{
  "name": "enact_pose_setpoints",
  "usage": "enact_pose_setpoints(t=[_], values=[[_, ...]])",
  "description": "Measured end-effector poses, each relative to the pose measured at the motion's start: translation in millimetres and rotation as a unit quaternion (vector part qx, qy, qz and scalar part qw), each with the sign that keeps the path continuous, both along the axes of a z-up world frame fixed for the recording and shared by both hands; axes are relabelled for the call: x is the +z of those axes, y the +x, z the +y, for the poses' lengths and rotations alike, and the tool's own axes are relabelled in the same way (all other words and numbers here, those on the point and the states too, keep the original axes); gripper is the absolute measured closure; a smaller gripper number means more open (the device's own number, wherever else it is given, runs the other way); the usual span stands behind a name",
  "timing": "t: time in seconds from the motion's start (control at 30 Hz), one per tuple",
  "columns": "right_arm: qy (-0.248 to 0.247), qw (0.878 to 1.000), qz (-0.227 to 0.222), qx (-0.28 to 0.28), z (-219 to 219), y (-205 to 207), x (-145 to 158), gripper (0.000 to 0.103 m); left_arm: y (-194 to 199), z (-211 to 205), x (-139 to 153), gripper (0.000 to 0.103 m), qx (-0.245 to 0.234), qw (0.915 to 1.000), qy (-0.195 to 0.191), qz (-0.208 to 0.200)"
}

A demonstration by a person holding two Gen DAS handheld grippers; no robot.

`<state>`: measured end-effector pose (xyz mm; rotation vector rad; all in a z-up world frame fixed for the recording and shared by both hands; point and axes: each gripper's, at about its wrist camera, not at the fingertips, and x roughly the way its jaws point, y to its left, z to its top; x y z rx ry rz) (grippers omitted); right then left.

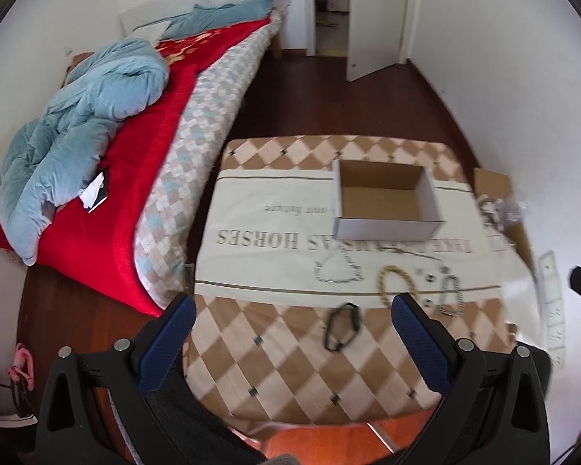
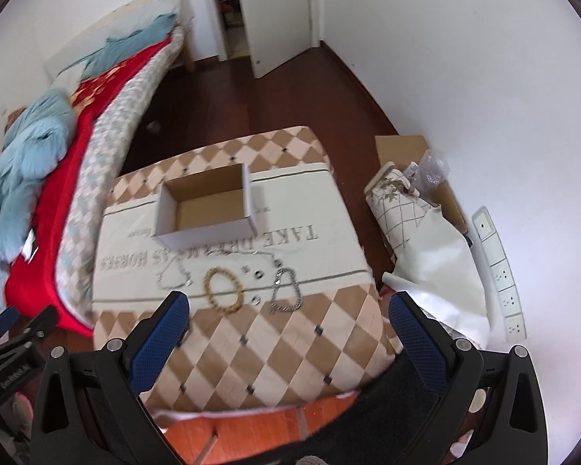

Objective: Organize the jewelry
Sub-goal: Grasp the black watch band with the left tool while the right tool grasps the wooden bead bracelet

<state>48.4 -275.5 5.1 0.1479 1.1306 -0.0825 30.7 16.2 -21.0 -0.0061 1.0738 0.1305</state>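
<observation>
An open cardboard box (image 1: 387, 203) (image 2: 209, 205) stands empty on the small table (image 1: 290, 368) (image 2: 275, 348) with a checkered cloth. In front of it lie a gold bracelet (image 1: 393, 281) (image 2: 222, 290), a silver chain necklace (image 1: 339, 269) (image 2: 174, 275), a silver bracelet (image 1: 451, 294) (image 2: 286, 290), a black bracelet (image 1: 342, 325) and small rings (image 2: 257, 273). My left gripper (image 1: 294, 310) hovers open above the table's near edge, close to the black bracelet. My right gripper (image 2: 288, 306) is open too, held above the near right corner. Neither holds anything.
A bed (image 1: 143, 147) (image 2: 77, 147) with a red blanket and blue quilt runs along the left. Folded cloth and cardboard (image 2: 418, 209) lie on the floor right of the table, by a wall power strip (image 2: 499, 267). An open door (image 1: 372, 19) is at the back.
</observation>
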Motion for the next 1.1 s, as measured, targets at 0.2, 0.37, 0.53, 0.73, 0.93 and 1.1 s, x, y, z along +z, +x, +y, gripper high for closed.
enact_pose_setpoints(t=[0.2, 0.37, 0.53, 0.73, 0.93, 1.1], values=[[0.012, 0.999, 0.04, -0.013, -10.1, 22.3, -75.9, 0.014, 26.2, 4.9, -75.8, 0.0, -0.007, 0.9978, 0.01, 0.065], [0.029, 0.997, 0.074, -0.009, -6.0, 25.7, -137.3, 0.03, 38.0, -0.5, -142.7, 0.007, -0.03, 0.9927, 0.009, 0.117], [0.032, 0.995, 0.093, -0.001, 5.5, 24.4, -175.5, 0.03, 48.1, -13.2, -188.0, 0.043, -0.066, 0.9861, 0.006, 0.153], [0.044, 0.993, 0.109, 0.005, 13.9, 25.5, -198.1, 0.03, 52.8, -29.2, -219.4, 0.05, -0.097, 0.9791, -0.001, 0.179], [0.042, 0.992, 0.119, 0.016, 27.2, 33.8, -213.0, 0.03, 51.7, -39.6, -224.3, 0.092, -0.121, 0.9769, -0.025, 0.175], [0.051, 0.991, 0.119, 0.037, 47.2, 43.1, -221.7, 0.03, 50.9, -35.7, -215.2, 0.098, -0.124, 0.9792, -0.01, 0.16]])
